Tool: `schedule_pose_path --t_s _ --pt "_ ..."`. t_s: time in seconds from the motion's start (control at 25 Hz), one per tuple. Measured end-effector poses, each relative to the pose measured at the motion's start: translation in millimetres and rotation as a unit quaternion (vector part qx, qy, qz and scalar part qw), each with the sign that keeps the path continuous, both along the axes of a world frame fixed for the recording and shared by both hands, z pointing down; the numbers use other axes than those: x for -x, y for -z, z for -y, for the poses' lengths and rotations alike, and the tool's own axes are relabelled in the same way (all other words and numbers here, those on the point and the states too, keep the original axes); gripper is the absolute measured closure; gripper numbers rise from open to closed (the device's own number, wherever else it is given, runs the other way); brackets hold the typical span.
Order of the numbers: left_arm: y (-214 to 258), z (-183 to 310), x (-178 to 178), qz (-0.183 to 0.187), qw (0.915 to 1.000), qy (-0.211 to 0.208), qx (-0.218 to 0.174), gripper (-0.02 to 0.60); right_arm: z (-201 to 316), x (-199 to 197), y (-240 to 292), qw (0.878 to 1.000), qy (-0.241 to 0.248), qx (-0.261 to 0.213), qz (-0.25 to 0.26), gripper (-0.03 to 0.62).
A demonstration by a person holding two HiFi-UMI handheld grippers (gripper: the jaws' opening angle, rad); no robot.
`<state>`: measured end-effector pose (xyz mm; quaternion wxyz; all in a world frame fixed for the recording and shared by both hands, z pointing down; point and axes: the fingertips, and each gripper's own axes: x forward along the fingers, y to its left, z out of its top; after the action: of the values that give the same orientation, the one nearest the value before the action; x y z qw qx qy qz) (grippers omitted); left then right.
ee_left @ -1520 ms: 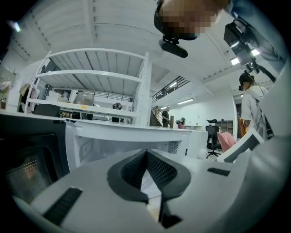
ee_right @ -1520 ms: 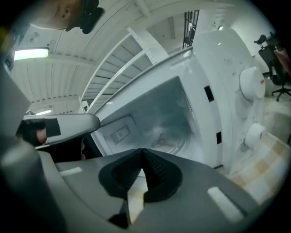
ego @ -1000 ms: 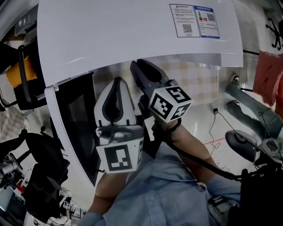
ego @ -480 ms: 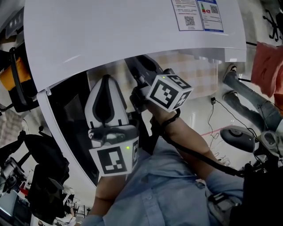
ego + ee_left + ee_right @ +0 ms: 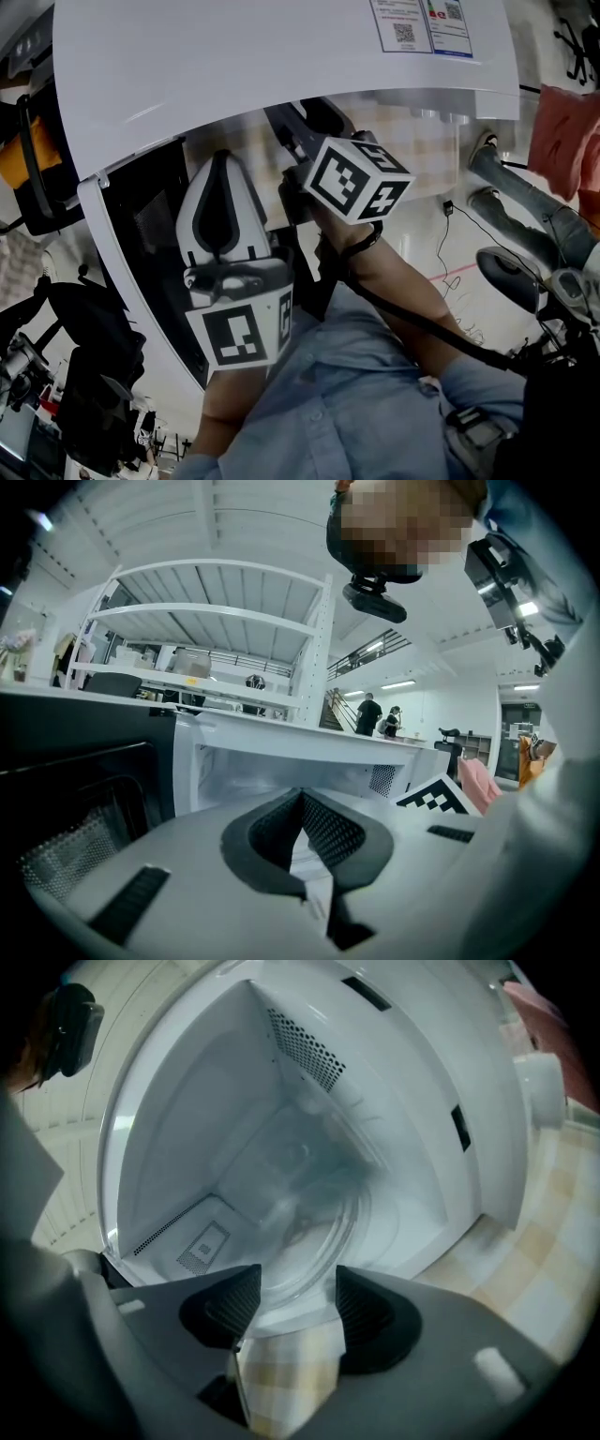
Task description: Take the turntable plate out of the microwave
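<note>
Two grippers hover at the mouth of the white microwave [image 5: 281,84]. The right gripper [image 5: 289,1290] has just been opening its jaws; they stand released, pads clear of the glass turntable plate [image 5: 314,1208]. The plate lies on the oven floor at its twelve o'clock, near rim showing between the tips. The left gripper [image 5: 302,801] is clenched on nothing, the open door [image 5: 155,234] at its nine o'clock.

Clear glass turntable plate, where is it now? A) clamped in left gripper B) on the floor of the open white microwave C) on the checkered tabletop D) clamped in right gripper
B: the right gripper view shows the glass turntable plate lying inside the white microwave; the right gripper has just opened its jaws, nothing pinched between them.
</note>
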<state>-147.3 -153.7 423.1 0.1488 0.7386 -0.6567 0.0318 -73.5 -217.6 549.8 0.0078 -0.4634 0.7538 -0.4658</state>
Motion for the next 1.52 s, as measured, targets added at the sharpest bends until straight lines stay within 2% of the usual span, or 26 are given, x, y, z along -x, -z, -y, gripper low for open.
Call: schedule_pose_path --t_s 0.12,0.28,0.44,0.68,0.8,0.96,1.04,1.2,1.32,1.44,1.52 --pt "2.8 0.8 2.9 -0.003 1.0000 0.002 -0.003 0.574 6.5 2.6 -0.4 1.000 0.007 -0.008 -0.025 0.370" --pt "6.4 2.8 9.7 -0.004 0.9999 0.007 -0.007 0.574 14.3 3.0 12.2 0.994 0.018 -0.051 -0.090 0.365" --pt "7.9 3.0 16.0 -0.007 0.9999 0.013 -0.007 0.574 22.6 0.9 3.5 0.994 0.017 -0.028 -0.106 0.361" --pt "8.8 3.0 25.0 -0.015 0.9997 0.020 -0.007 0.574 32.8 -17.7 -4.2 0.986 0.009 -0.010 -0.169 0.361" --pt "8.2 3.7 26.9 -0.021 0.9995 0.021 -0.007 0.574 29.9 -14.2 -9.7 0.992 -0.001 0.013 -0.123 0.365" --pt "6.3 4.2 27.1 -0.024 0.9995 0.022 -0.005 0.574 32.0 -14.7 -6.1 0.998 -0.062 0.027 -0.015 0.365" --pt "5.0 3.7 26.8 -0.026 0.9994 0.022 -0.003 0.574 33.1 -19.5 -2.3 0.995 -0.089 0.025 0.047 0.375" --pt "2.7 3.6 24.0 -0.030 0.9993 0.021 0.000 0.574 33.7 -25.8 1.0 0.982 -0.127 0.024 0.137 0.425" --pt "2.1 3.5 24.0 -0.028 0.9994 0.022 0.003 0.574 31.6 -9.7 0.2 0.980 -0.102 0.026 0.171 0.464" --pt "2.7 3.6 25.3 -0.023 0.9994 0.026 0.003 0.574 27.5 6.9 -3.8 0.981 -0.077 0.037 0.174 0.520" --pt "3.2 3.0 26.8 -0.020 0.9994 0.030 0.003 0.574 25.8 9.7 -5.4 0.980 -0.075 0.044 0.180 0.536"
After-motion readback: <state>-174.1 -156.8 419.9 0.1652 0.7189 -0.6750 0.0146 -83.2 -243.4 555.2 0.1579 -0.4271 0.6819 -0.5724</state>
